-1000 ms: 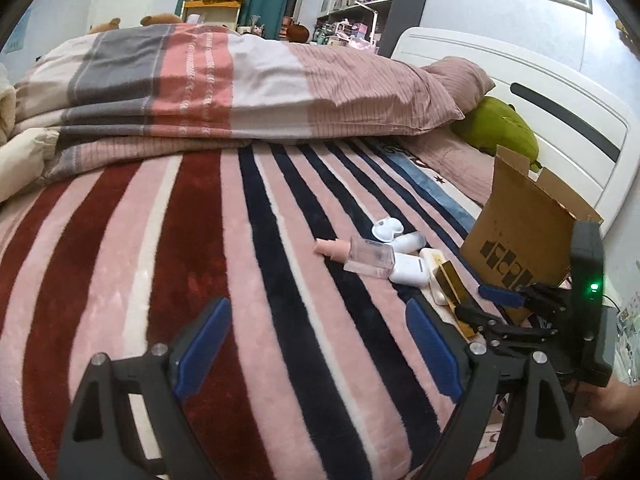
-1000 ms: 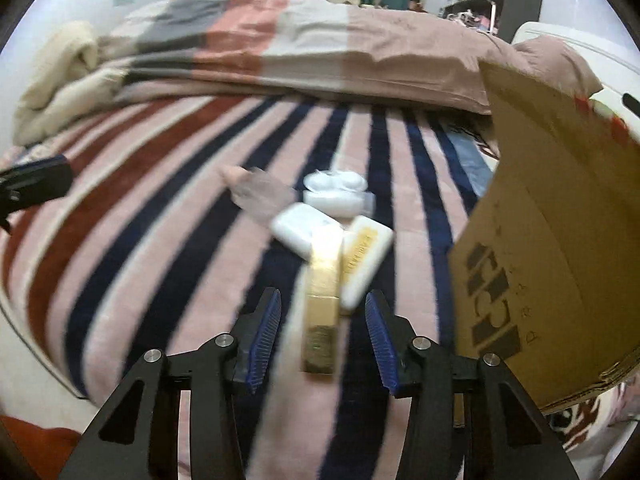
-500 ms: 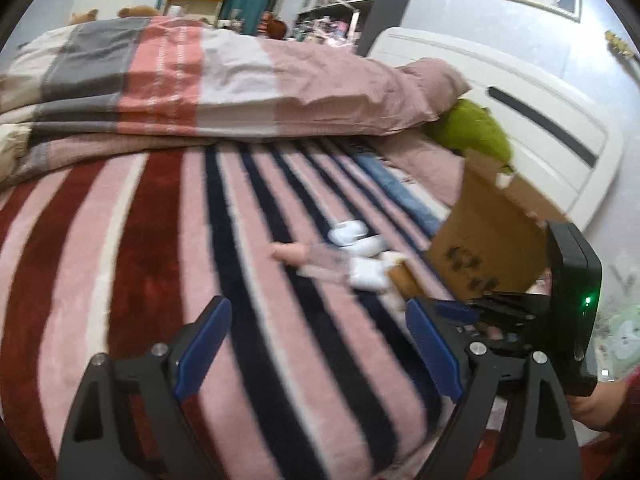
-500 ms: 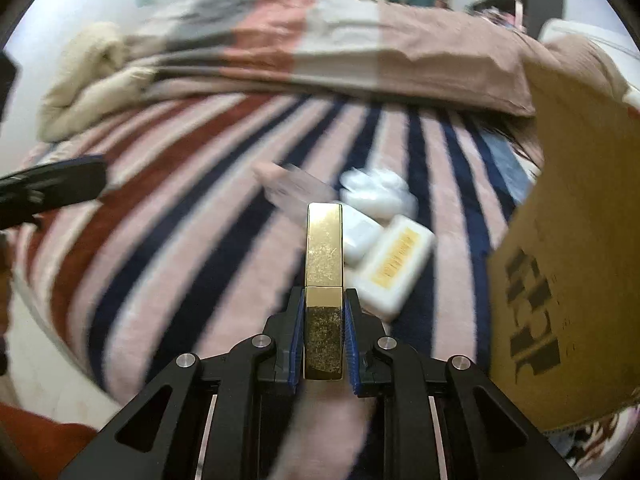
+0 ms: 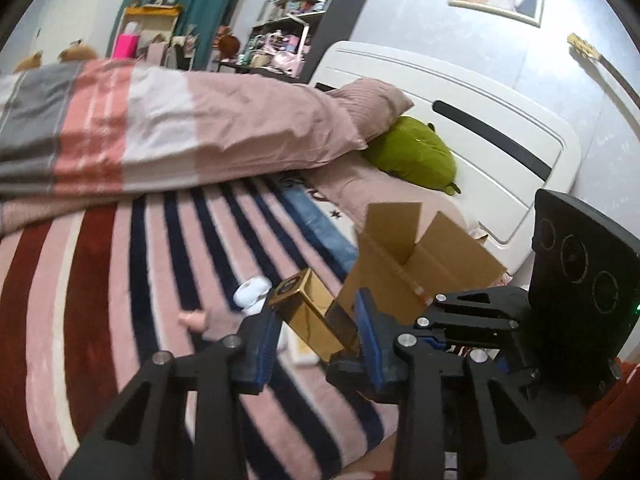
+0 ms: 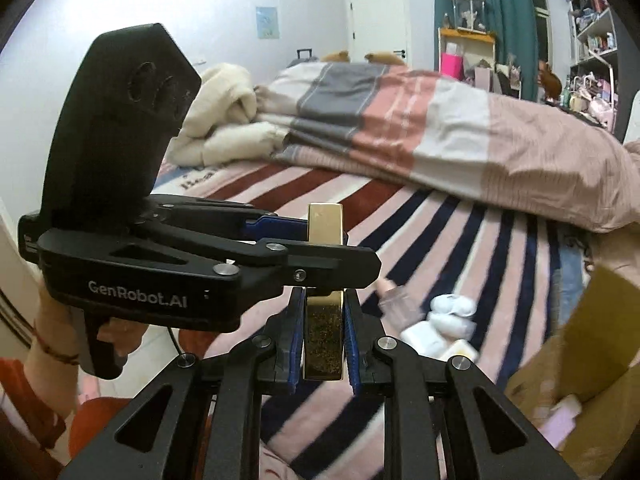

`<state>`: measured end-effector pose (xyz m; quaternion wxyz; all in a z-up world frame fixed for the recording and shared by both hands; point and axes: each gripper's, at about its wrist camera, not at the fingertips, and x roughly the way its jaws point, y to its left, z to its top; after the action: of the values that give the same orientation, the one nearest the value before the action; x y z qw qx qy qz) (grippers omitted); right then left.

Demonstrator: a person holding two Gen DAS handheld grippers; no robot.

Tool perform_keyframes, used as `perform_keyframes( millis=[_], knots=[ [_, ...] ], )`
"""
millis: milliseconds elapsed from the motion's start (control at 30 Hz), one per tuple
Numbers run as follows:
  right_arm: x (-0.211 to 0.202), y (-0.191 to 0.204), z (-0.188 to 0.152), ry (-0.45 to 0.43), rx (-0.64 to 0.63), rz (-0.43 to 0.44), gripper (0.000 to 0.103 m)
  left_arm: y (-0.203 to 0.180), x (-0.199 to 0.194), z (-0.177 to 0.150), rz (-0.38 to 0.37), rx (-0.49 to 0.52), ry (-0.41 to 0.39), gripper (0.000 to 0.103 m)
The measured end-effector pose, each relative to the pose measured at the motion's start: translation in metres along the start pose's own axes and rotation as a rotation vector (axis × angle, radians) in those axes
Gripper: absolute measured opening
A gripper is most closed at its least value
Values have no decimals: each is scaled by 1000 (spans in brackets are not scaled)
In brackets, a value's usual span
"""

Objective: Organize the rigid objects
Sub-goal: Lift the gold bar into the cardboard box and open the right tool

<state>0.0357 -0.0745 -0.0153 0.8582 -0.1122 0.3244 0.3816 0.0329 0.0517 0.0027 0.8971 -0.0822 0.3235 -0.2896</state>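
While you held the gold box (image 6: 324, 220) up off the blanket (image 5: 120, 280), just beside the carton (image 5: 400, 276) and above the level of its open top, both tools were on it; your right gripper (image 6: 322, 320) was clamped tight on its lower end, with the box standing straight out between the pads; your left gripper (image 5: 316, 328) had just been closing across the upper part, with the box between its jaws, and its pads looked to be pressing on two opposite faces, though the blur left that short of certain. I judged the step to be a two-handed hold or a hand-over on the way to the carton; nothing showed which.

To do it well, you needed one firm grip at all times; the right was not to let go until the left plainly held. The faces looked smooth and glossy, so a skewed squeeze could have made the box slip or swing; the pads had to sit flat, and the two wrists were not to twist against each other. The carton's raised flaps stood between the box and its inside, so the box had to pass over them and go down end first. A pink bottle (image 5: 196, 318) and white items (image 6: 452, 308) lay on the blanket near the carton's foot, not yet sorted.
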Motion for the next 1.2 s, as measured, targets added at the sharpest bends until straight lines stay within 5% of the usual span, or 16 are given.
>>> perform_keyframes(
  millis=[333,633,700,767,800,867,900,1200],
  knots=[
    [-72,-81,-4,-35,114,-102,13,-83,84,61,-70,100,118,32],
    [-76,-153,-28,125,245,-146,13,-106,158,58,-121,109,271,33],
    [-77,-159,-34,153,246,-144,13,-110,161,57,-105,116,268,38],
    [-76,-160,-36,172,233,-180,14,-110,161,57,-74,120,255,73],
    [-75,-159,-36,179,222,-211,16,-109,159,58,-60,118,236,78],
    [-76,-158,-38,191,209,-236,45,-105,151,60,-37,125,210,80],
    [-78,-158,-38,181,212,-234,51,-103,144,61,-27,123,198,80],
    [-79,-127,-23,116,159,-236,54,-63,75,52,75,67,84,84]
  ],
)
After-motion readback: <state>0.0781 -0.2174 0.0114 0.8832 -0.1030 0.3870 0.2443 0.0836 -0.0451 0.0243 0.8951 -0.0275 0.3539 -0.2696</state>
